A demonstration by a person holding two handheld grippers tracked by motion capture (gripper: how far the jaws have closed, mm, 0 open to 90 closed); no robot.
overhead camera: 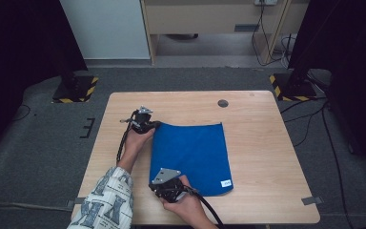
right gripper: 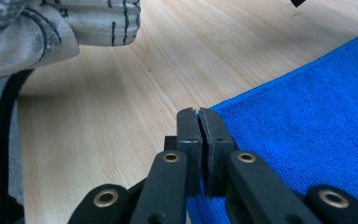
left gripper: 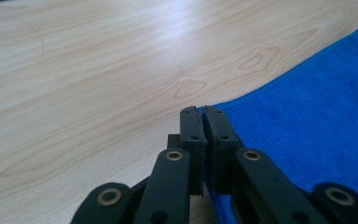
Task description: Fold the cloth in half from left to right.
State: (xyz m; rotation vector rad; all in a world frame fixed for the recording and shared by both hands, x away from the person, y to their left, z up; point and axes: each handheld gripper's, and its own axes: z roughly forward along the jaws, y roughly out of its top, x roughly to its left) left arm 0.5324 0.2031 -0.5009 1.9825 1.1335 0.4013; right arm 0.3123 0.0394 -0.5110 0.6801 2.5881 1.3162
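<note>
Where the high view looks down, the blue cloth lies flat on the wooden table, its long axis running away from the person, dark curtains and grey carpet around. The left gripper clamps its far-left corner, the right gripper its near-left corner.

In the left gripper view, jaws pinch the cloth's edge; the corner is hidden.

In the right gripper view, jaws clench the cloth; a patterned sleeve is cut off.
</note>
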